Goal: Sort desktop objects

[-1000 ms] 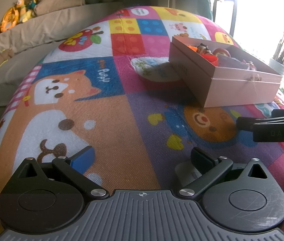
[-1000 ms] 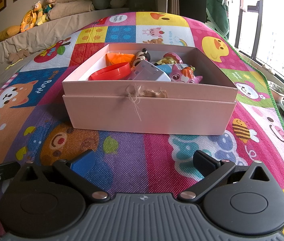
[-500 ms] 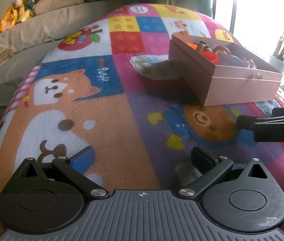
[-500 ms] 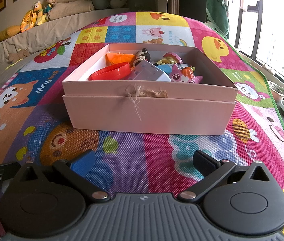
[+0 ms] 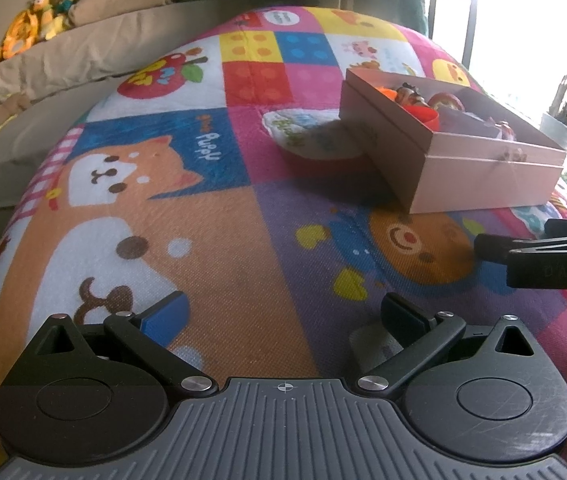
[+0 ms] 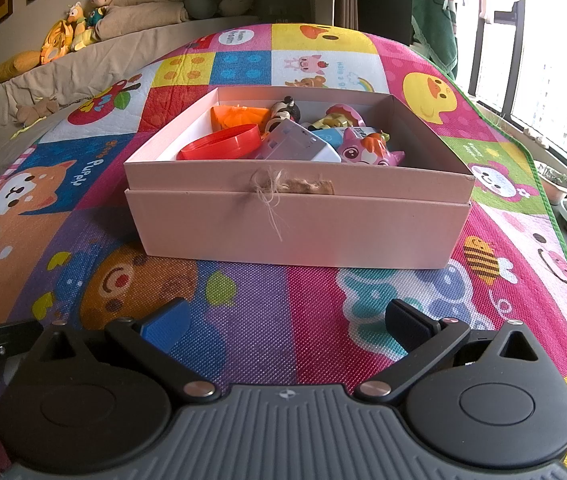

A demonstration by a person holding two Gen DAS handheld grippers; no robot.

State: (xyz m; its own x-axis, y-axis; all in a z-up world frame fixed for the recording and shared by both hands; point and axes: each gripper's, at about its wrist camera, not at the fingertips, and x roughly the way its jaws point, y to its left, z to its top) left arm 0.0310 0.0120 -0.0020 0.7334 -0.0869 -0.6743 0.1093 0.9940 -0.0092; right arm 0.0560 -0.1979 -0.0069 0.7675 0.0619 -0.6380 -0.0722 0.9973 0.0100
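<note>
**Toys boxed, both hand-held grippers idle**

We hold the right hand-held gripper (image 6: pixel 285 320) low over the mat (image 6: pixel 267 292), jaws apart, nothing between them. The left hand-held gripper (image 5: pixel 283 314) beside us is likewise spread and empty. Just ahead sits the box (image 6: pixel 299 228): pale pink card, matte, rectangular, a twine bow on its front wall. Inside we see hard plastic toys piled together: a red ring (image 6: pixel 221 145), a white block (image 6: pixel 297 148), a pink cat (image 6: pixel 367 152). We judge the sorting all but finished; no loose toy shows on the woven, cartoon-printed mat. Next we would need to scan for stragglers before reaching anywhere.
</note>
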